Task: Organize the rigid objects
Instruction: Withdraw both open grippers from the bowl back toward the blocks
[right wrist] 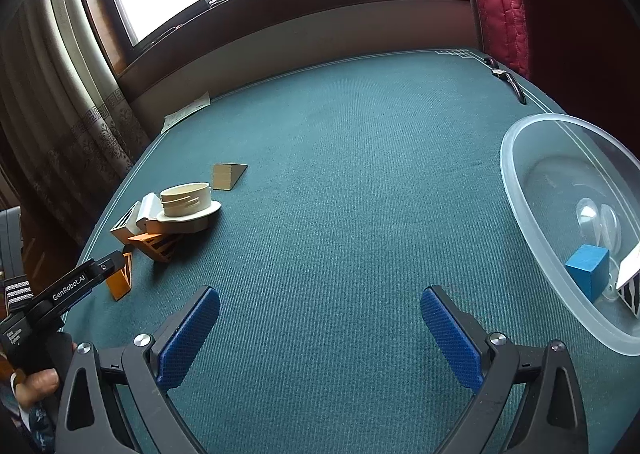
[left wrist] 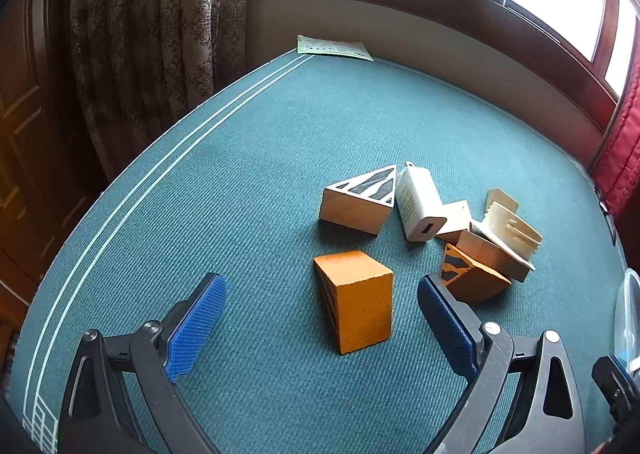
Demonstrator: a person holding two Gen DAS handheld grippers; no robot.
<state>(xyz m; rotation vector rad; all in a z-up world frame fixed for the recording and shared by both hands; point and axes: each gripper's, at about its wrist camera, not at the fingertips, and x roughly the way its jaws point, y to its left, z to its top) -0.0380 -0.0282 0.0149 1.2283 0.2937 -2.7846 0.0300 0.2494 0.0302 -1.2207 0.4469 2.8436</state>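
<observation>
Now, left gripper: spread, straddling orange block.
Right gripper: spread, empty.
Risk: tilted block could slip when squeezed, missing bowl.

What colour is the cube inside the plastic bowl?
Blue cube, best seen in the right wrist view.

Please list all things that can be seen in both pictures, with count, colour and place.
orange blocks: two, orange, near left jaws
pale wedges: at least two, wood, one striped
charger: one, white, in the pile
fitting: one, cream, atop the pile
bowl: one, clear, right
blue cube: one, in bowl
bulb: one, clear, in bowl
paper: one, far edge
cloth: one, green
left gripper: open
right gripper: open
hand: one, lower left
</observation>
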